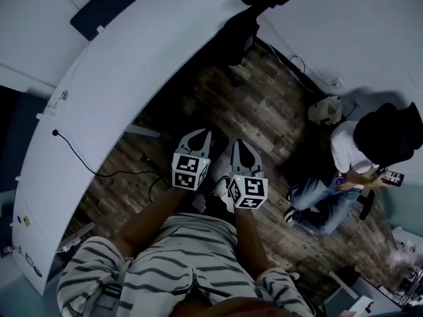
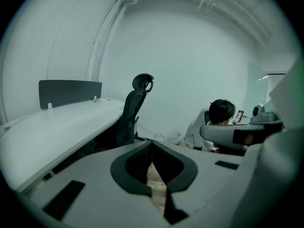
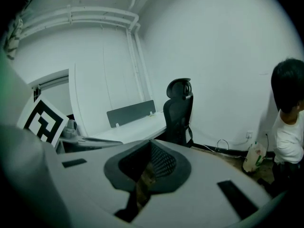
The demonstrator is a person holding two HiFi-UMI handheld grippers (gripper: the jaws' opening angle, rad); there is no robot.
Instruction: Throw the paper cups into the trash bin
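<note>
Hanging side by side above the wooden floor [image 1: 264, 104], the left gripper [image 1: 197, 140] and the right gripper [image 1: 242, 152] are both clenched on nothing, near a long white desk [image 1: 132, 65].

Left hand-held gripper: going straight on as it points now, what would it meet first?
Probably the black office chair, or just past it the white wall; nothing nearer shows, though depth is unclear.

Floor [image 1: 264, 104] worn wood planks; desk [image 1: 132, 65] smooth matt white; shorts [image 1: 192, 256] striped cloth.
</note>
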